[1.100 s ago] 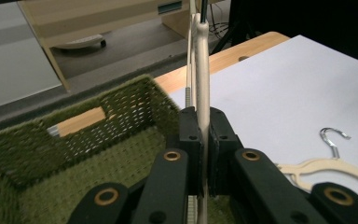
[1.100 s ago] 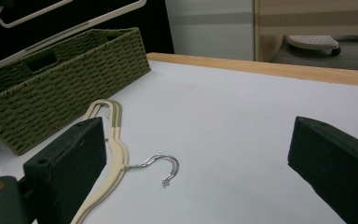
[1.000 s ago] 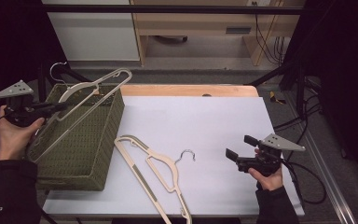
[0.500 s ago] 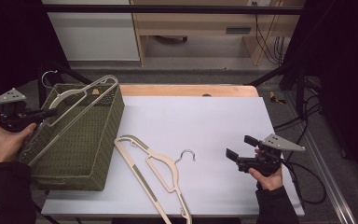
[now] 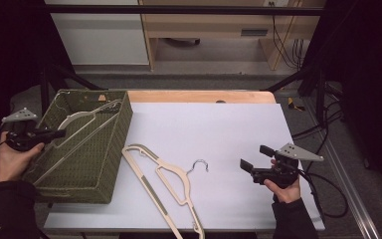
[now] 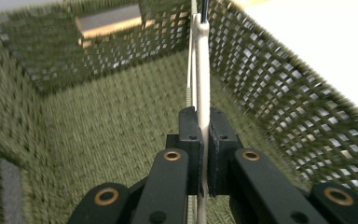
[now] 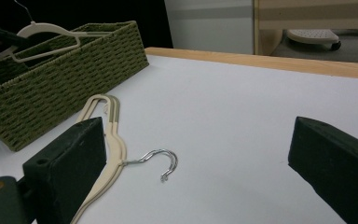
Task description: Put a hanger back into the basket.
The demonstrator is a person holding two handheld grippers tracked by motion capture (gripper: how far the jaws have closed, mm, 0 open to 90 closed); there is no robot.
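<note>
From above, my left gripper (image 5: 54,133) holds a cream hanger (image 5: 87,118) inside the green basket (image 5: 110,149); its own view confirms the jaws clamped on it. My right gripper (image 5: 254,158) stands wide open, empty.

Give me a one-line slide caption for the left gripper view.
Left gripper clamped on a cream hanger, holding it inside the green woven basket.

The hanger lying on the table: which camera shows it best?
The high view: the whole hanger shows, hook to shoulders, beside the basket. The right gripper view catches its hook and one end between the jaws.
</note>
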